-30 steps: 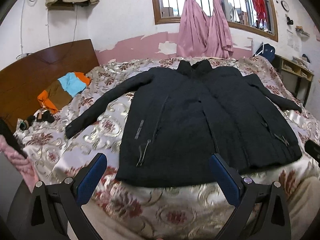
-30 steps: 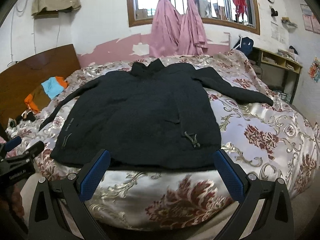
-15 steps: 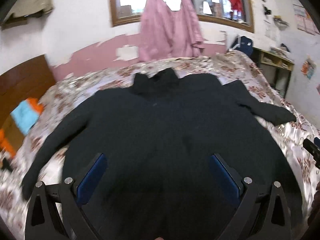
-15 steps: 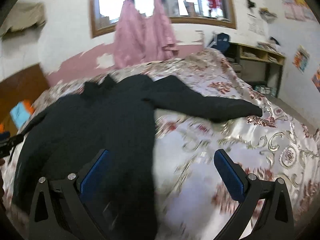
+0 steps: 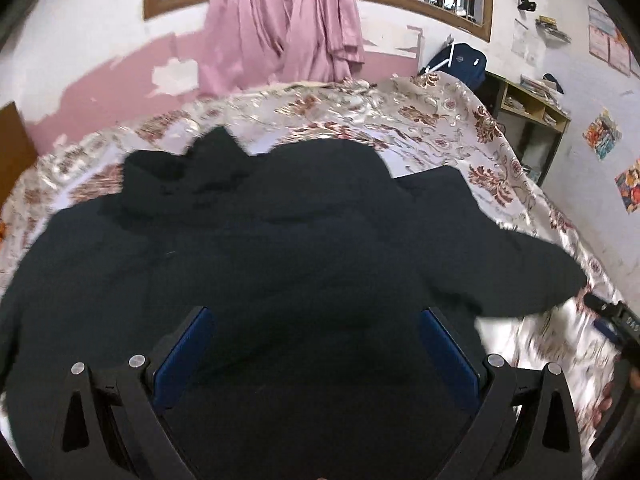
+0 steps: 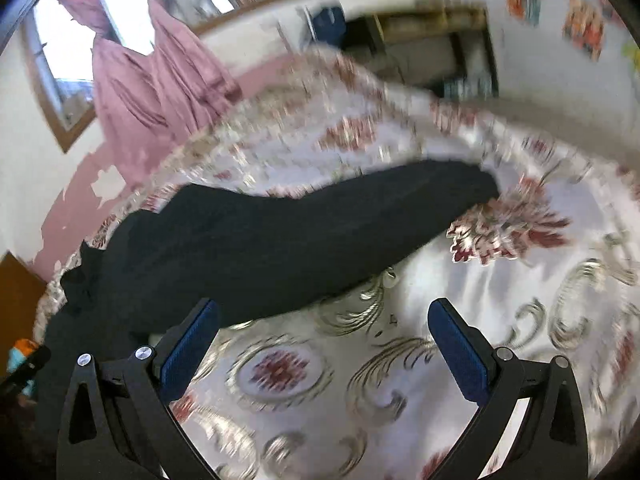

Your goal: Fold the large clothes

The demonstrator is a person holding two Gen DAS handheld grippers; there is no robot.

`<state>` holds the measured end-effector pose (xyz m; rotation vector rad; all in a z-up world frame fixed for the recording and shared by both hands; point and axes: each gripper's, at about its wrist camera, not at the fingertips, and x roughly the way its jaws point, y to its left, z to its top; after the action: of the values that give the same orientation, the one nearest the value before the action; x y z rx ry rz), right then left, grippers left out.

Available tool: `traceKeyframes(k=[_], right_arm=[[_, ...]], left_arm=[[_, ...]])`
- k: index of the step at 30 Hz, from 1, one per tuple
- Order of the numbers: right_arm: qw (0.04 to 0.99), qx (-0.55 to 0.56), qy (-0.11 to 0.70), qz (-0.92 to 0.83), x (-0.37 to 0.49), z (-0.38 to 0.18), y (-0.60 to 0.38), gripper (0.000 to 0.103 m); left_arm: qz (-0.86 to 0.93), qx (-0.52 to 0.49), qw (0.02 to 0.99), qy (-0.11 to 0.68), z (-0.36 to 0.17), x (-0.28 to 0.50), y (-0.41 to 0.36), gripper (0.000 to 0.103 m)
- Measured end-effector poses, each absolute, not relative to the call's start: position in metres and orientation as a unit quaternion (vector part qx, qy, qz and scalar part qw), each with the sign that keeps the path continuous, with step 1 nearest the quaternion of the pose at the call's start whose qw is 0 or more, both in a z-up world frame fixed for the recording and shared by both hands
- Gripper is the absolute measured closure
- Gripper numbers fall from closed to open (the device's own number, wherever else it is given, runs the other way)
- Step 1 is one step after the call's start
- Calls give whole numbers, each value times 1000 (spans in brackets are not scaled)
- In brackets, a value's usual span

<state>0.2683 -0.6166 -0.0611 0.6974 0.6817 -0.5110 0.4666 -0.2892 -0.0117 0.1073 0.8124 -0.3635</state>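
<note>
A large black jacket (image 5: 280,248) lies spread flat on the bed, collar toward the window. My left gripper (image 5: 316,356) is open and empty, hovering over the jacket's body. Its right sleeve (image 6: 320,232) stretches out across the bedspread in the right wrist view. My right gripper (image 6: 324,344) is open and empty, over the bedspread just in front of that sleeve, not touching it. The right gripper's tip also shows at the left wrist view's right edge (image 5: 612,320).
The bed has a shiny floral bedspread (image 6: 460,360). Pink curtains (image 5: 280,24) hang at the window behind. A wooden shelf unit (image 5: 528,120) and a dark backpack (image 5: 460,64) stand right of the bed. The wooden headboard (image 6: 16,292) is at the left.
Both grippers moved forward over the bed. The left now hovers low over the jacket's body; the right swung right toward the right sleeve. Both stayed open.
</note>
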Motion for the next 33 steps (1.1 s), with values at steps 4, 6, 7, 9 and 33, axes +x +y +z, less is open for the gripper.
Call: traceKeyframes(k=[4, 6, 7, 9, 33], right_arm=[[815, 390, 331, -273, 281, -83, -663, 1], [804, 413, 324, -281, 286, -89, -680, 1], [798, 427, 316, -286, 290, -93, -690, 1], [785, 449, 312, -292, 296, -99, -709, 3], [932, 175, 238, -211, 404, 89, -566, 97]], left_arm=[[-167, 27, 891, 422, -27, 503, -321, 0], [-152, 30, 886, 438, -37, 518, -336, 0], [-142, 39, 882, 448, -43, 524, -344, 0], [-129, 64, 873, 466, -56, 532, -356, 0], [-191, -7, 836, 514, 12, 559, -246, 0]])
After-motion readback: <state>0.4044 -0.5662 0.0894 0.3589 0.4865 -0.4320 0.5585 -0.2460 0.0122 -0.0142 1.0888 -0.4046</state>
